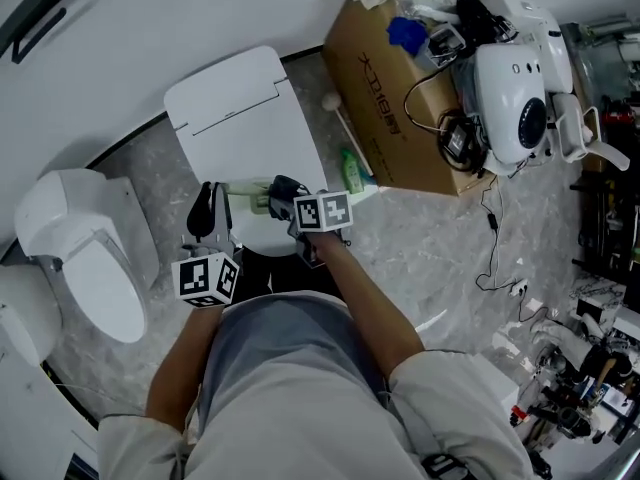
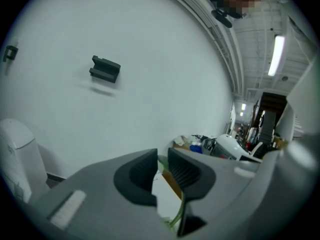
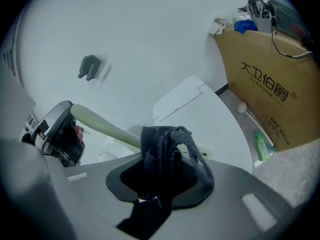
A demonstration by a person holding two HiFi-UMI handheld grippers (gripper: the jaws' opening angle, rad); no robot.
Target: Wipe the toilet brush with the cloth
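Grey marbled floor [image 1: 430,238], above a white toilet lid [image 1: 240,118]. Left gripper [image 1: 205,211] is clamped on the toilet brush [image 3: 100,125] handle. Right gripper [image 1: 284,196] pinches the cloth [image 3: 160,154] against its shaft. Wiping appears under way; the extent done is indeterminable.

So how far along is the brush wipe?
Done: left gripper grips the toilet brush by its handle, right gripper grips the cloth. In hand: cloth sits against the handle. Left: the wiping itself; nothing shows how much is cleaned.
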